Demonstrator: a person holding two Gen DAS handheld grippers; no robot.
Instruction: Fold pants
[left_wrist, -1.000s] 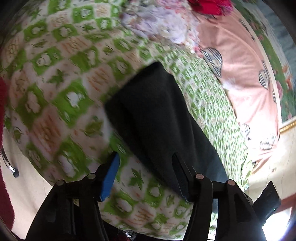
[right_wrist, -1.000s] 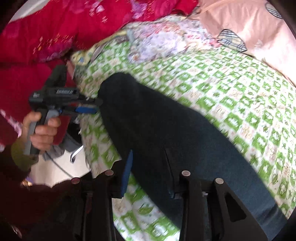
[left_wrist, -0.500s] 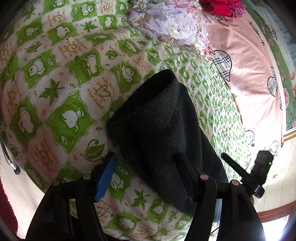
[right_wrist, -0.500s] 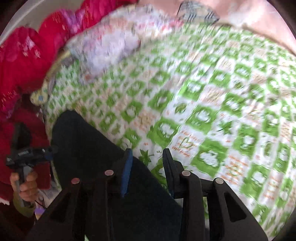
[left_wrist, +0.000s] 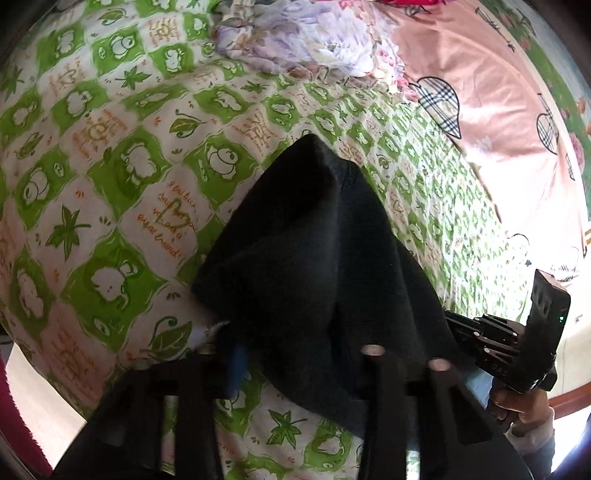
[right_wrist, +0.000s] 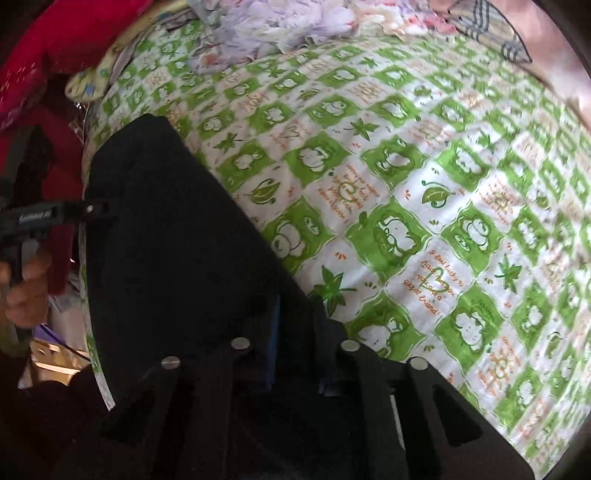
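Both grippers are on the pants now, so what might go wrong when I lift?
1. The left gripper, just closing, pinches a bunched fold of the pants; it may hold only one layer.
2. The right gripper, also closing, sits at the pants' edge beside the bedsheet and might snag it.

Black pants (left_wrist: 306, 266) on green-and-white checked bedsheet (left_wrist: 122, 166)

You are working over a bed (left_wrist: 110, 155) that is wearing a quilt checked in green and white with orange script. Dark pants (left_wrist: 303, 258) are lying on it near its edge. A lilac floral cloth (left_wrist: 303, 37) is lying bunched at the far end, beside a pink sheet (left_wrist: 487, 96).
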